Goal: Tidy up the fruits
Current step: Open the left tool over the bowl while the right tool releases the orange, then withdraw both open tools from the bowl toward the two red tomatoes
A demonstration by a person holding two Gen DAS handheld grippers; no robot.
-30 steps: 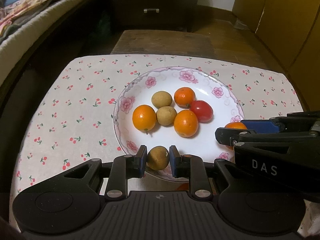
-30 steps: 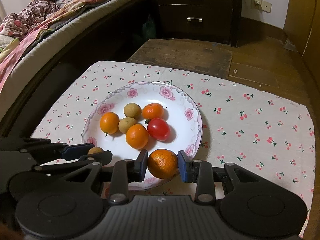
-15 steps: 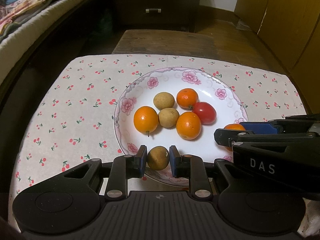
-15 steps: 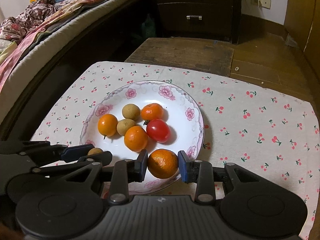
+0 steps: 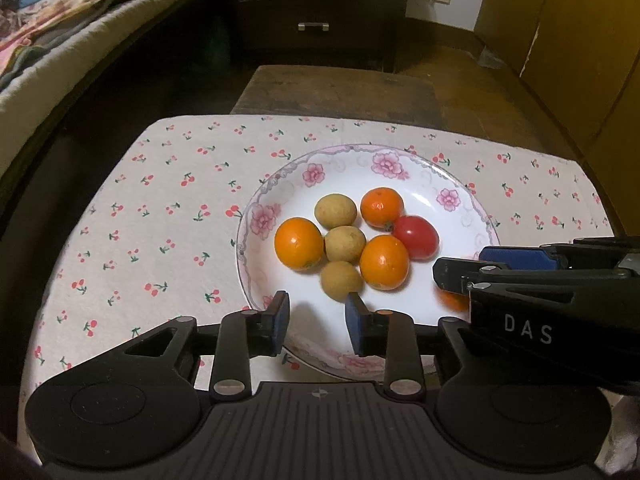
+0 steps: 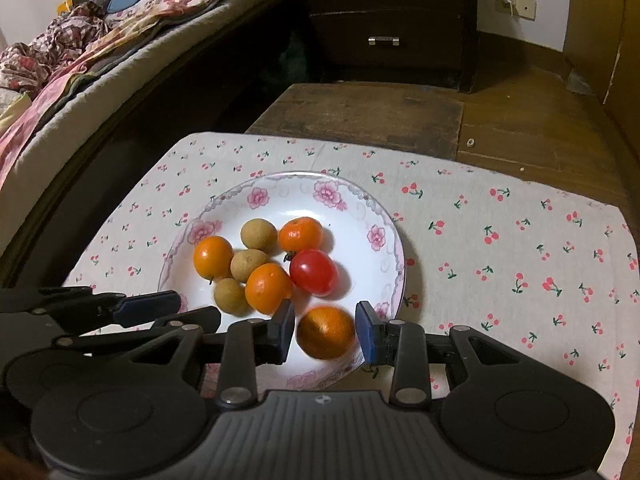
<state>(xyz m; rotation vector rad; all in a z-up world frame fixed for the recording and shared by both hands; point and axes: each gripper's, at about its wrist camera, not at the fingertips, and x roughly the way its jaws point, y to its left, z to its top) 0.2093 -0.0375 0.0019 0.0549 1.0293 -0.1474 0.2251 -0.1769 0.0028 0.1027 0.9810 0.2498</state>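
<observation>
A white floral plate (image 5: 276, 208) (image 6: 384, 240) holds oranges, brown longans and a red tomato (image 5: 416, 237) (image 6: 313, 272). My left gripper (image 5: 318, 322) is open over the plate's near rim; a brown longan (image 5: 341, 281) (image 6: 231, 296) lies loose on the plate just ahead of its right finger. My right gripper (image 6: 326, 330) is open around an orange (image 6: 326, 332) that rests on the plate's near edge, with gaps on both sides. In the left wrist view the right gripper (image 5: 456, 274) hides most of that orange (image 5: 452, 300).
The plate sits on a cherry-print cloth (image 5: 160, 216) (image 6: 520, 256) over a small table. A wooden platform (image 5: 340, 88), a dark drawer unit (image 6: 388, 20) and a bed (image 6: 80, 60) at the left lie beyond.
Both grippers have opened. The left one let go of the longan, which now lies on the plate by the other fruit. The right one released the orange onto the plate.
</observation>
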